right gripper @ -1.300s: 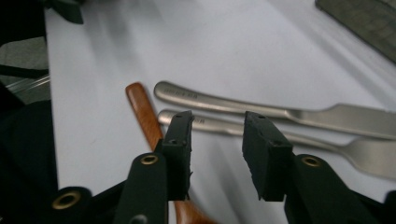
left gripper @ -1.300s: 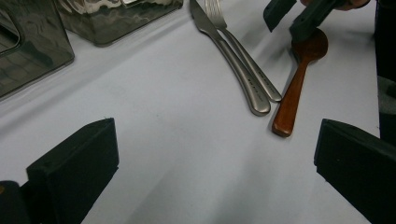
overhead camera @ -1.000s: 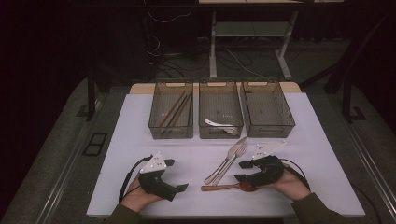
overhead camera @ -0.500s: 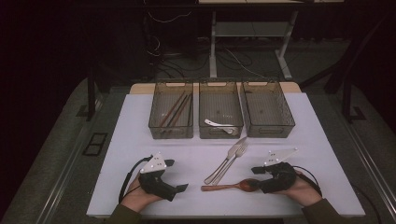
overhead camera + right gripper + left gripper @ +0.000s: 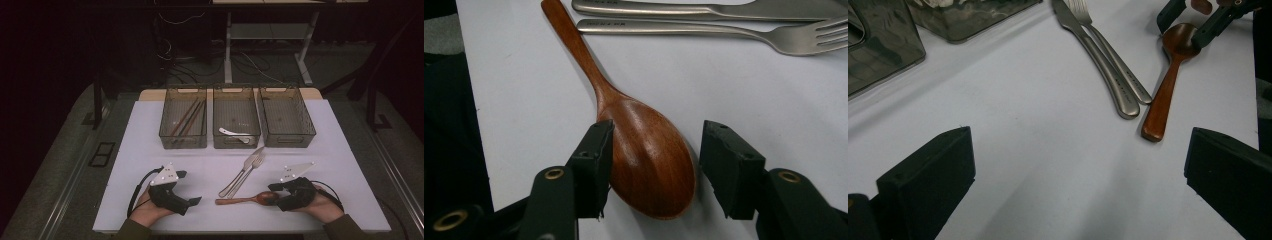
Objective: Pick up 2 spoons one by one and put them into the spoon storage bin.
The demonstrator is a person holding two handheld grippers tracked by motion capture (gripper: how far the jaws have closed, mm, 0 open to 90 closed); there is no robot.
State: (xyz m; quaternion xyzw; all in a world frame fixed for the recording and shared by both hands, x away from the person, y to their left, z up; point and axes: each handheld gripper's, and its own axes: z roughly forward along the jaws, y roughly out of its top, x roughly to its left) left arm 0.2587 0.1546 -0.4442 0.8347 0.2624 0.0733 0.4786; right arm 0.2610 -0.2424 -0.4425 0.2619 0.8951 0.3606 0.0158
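We see a reddish-brown wooden spoon (image 5: 644, 160) lying flat on the white table top (image 5: 350, 150), near the front edge on the person's right, its bowl between the jaws of the right gripper (image 5: 651, 160) and its handle pointing toward the left gripper (image 5: 187, 192). The right jaws have just been closing a little and stand about half open: one pad sits against the bowl's rim, the other a small gap clear, so we judge the spoon bracketed but not yet clamped or lifted. We read this as the grasp stage of sorting cutlery; the next move calls for closing squarely on the rounded bowl, which may slip, then lifting clear. Just beside the handle lie a steel table knife (image 5: 240, 172) and a steel fork (image 5: 250, 170), side by side and touching. Beyond them stand three smoke-tinted clear plastic bins in a row: the left bin (image 5: 183, 140) holds dark chopsticks (image 5: 187, 117), the middle bin (image 5: 237, 141) a small white spoon (image 5: 235, 135), the right bin (image 5: 310, 131) looks bare. The left gripper rests wide open over bare table, holding nothing. Small stamped lettering marks the knife and fork handles, too fine for us to read.
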